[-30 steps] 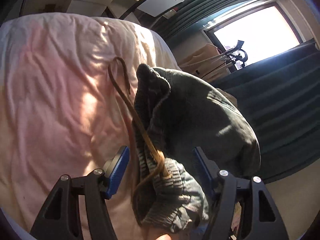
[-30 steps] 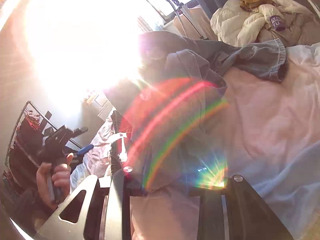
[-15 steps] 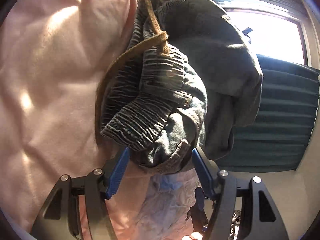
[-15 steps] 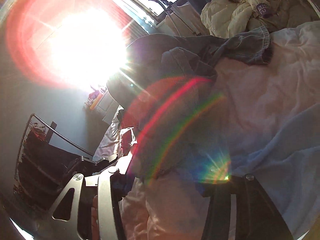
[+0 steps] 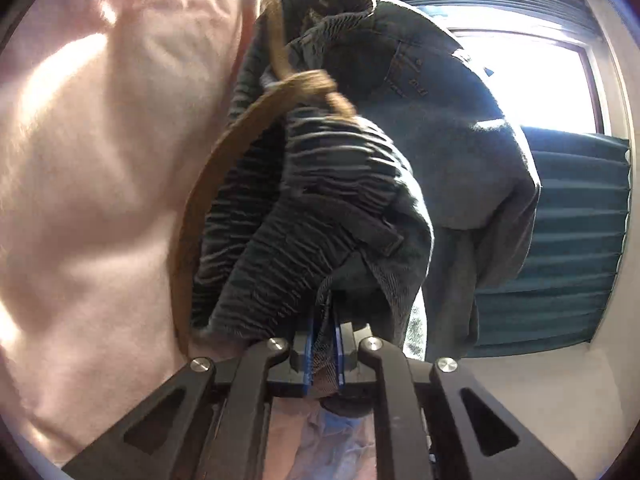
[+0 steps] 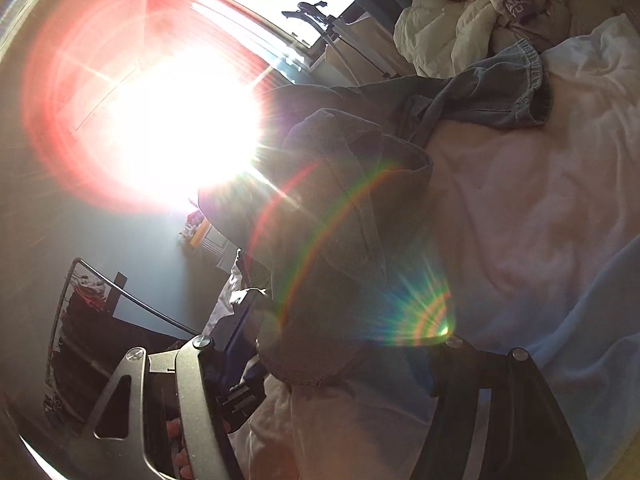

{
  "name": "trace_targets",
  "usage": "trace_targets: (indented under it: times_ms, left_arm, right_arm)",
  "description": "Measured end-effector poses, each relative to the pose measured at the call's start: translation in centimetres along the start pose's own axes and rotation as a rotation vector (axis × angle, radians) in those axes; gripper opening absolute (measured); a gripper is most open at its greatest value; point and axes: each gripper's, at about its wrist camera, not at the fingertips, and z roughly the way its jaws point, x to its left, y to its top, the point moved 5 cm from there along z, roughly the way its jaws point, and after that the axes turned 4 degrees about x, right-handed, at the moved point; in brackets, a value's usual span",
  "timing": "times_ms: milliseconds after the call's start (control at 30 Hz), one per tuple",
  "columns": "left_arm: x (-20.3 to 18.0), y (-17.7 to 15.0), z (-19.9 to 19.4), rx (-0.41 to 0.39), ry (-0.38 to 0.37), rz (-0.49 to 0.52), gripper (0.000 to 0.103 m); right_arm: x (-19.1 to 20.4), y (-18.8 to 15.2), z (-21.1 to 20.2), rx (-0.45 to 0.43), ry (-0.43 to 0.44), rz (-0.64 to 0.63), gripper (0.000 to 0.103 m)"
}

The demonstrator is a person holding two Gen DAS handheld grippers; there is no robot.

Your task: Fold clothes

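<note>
Denim fills the near field of both wrist views. The left tongs (image 5: 323, 354) are pressed together on a fold of the dark jeans (image 5: 320, 208), the blue pads nearly meeting with cloth pinched between them just below the gathered waistband. A brown drawstring (image 5: 224, 152) loops out from the waistband and hangs along its left side. The right tongs (image 6: 336, 364) stand wide apart, with a bunched part of the same garment lying between the fingers; glare hides whether either pad touches it.

As to progress, the jeans are bunched and partly lifted off the bed (image 6: 540, 208), not flat and not in any neat fold. One hem (image 6: 524, 80) trails away across the pale sheet toward the far side. Nothing folded shows in either view. The scene would suit a garment being raised to shake out and spread, or one being gathered between folds; the pictures do not settle which.

Farther out, the sheet to the right of the jeans lies open and wrinkled, giving broad room to lay the cloth down. At the far end a heap of clothes (image 6: 480, 12) crowds the bed's edge. On the other side the bed drops off toward a curtain (image 5: 560, 248) and the bright window (image 5: 540, 80), so free space there is air only.
</note>
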Motion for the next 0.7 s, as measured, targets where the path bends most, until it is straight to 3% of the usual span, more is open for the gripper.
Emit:
trace_targets:
  times_ms: [267,500,700]
  left_arm:
    - [-5.7,2.4,-11.4,-0.282,0.096,0.234,0.006]
    - [-7.1,3.3,-22.1,-0.433,0.138,0.286,0.006]
    - [-7.2,5.8,-29.1,-0.538,0.168,0.256,0.005]
  right_arm:
    - [0.4,0.0,-0.5,-0.018,0.005,-0.021,0.066]
    - [2.3,-0.6,-1.6,-0.025,-0.008,-0.088,0.066]
    - [2.8,-0.9,-2.1,-0.02,-0.001,-0.096,0.066]
